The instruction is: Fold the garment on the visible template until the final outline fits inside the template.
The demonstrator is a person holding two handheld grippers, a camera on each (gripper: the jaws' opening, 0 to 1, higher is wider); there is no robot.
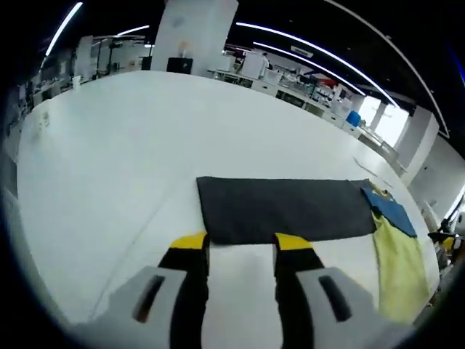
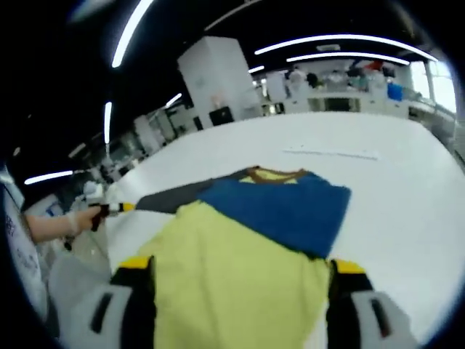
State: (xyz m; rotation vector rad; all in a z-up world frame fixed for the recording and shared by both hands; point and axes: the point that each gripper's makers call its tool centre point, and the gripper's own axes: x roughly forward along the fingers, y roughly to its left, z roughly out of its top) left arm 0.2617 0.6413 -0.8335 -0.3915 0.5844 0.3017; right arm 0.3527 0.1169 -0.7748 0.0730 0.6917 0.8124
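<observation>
We are seeing the garment (image 2: 240, 254), yellow with a blue upper part, lying between the right gripper (image 2: 243, 280)'s wide-open jaws on the white tabletop (image 1: 131, 153). The left gripper (image 1: 240, 247), open and empty, is hovering at the dark template (image 1: 283, 207)'s near edge

All I've got past the big white table (image 1: 109, 160) is a white pillar (image 2: 218, 76) at its far edge, plus cluttered shelves (image 1: 305, 80) behind it.
</observation>
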